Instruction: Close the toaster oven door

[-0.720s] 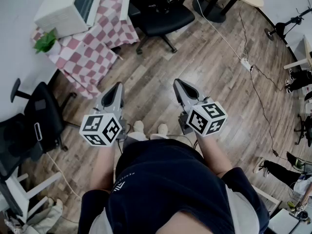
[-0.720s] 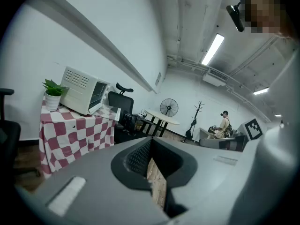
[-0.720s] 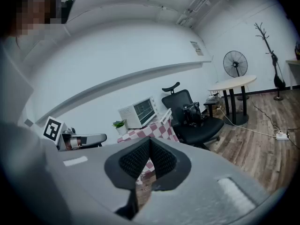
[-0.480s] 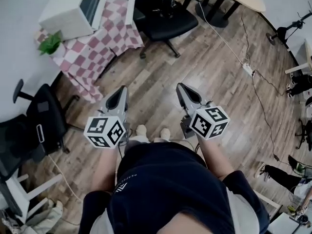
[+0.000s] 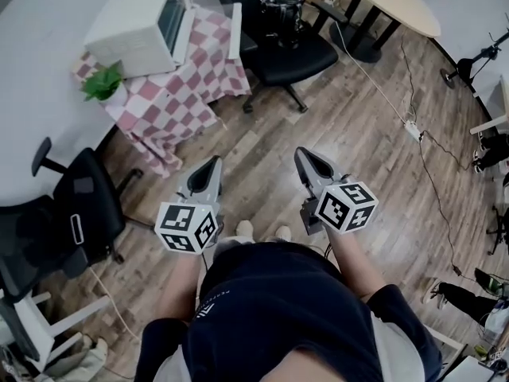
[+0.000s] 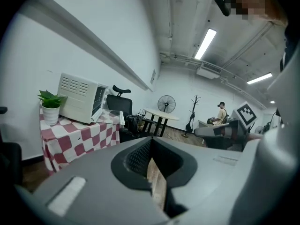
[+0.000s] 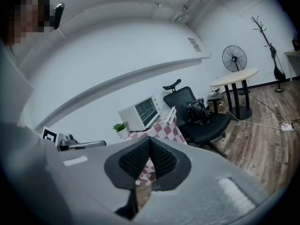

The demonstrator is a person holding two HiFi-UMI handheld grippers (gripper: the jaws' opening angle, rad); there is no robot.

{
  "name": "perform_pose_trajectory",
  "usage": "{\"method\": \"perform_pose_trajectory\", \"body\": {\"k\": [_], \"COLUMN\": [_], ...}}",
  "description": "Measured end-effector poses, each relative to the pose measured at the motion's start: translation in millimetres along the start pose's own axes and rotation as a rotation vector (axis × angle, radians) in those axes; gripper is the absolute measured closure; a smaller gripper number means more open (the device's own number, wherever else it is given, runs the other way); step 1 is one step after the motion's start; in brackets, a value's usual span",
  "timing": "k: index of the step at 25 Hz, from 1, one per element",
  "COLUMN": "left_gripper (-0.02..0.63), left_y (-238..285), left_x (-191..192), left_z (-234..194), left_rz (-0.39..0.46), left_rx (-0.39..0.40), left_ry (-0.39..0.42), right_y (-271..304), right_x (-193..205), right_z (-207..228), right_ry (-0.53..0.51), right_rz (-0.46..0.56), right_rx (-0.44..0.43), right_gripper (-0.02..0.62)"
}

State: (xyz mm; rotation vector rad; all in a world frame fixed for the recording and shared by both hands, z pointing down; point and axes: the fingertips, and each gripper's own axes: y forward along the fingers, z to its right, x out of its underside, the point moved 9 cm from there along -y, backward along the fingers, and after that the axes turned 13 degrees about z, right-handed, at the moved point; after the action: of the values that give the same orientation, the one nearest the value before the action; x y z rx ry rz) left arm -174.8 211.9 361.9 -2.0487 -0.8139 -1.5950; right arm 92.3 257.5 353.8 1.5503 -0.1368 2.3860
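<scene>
The oven (image 5: 135,26) stands on the checked table (image 5: 171,102), ahead and to the left of both grippers and well apart from them. Its door (image 5: 235,30) is open and folded down over the table edge, with its long axis parallel to the oven front. The left gripper (image 5: 211,165) is nearer, with the right gripper (image 5: 307,157) beside it. Both jaw pairs are closed on nothing. Compared with the earlier frame, the table sits lower in the head view, apparently closer. The grippers' pose is unchanged.
</scene>
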Motion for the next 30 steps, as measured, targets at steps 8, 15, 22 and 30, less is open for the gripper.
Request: {"method": "perform_pose_trajectory", "body": {"k": [8,15,22,30], "left_gripper": [0.589,0.566,0.481,0.433], "left_y": [1,24,61,127], "left_x": [5,9,13,18], "left_z": [-31,-37,-46,-52], "left_rz": [-0.024,-0.009,-0.01,-0.031], "left_rx": [0.027,0.025,-0.025,-0.074], "left_ry": [0.091,0.121,0.115,0.1], "right_y": [20,34,68,116], "right_x": [7,10,4,-21], "right_z": [-14,-7,20,67], "right_ry": [-0.027,-0.011,0.016,0.029], "right_rz": [0.013,-0.008,-0.033,-0.064], "right_rx": [0.027,0.036,0.004,-0.029], "right_gripper": [0.594,0.594,0.594,0.594]}}
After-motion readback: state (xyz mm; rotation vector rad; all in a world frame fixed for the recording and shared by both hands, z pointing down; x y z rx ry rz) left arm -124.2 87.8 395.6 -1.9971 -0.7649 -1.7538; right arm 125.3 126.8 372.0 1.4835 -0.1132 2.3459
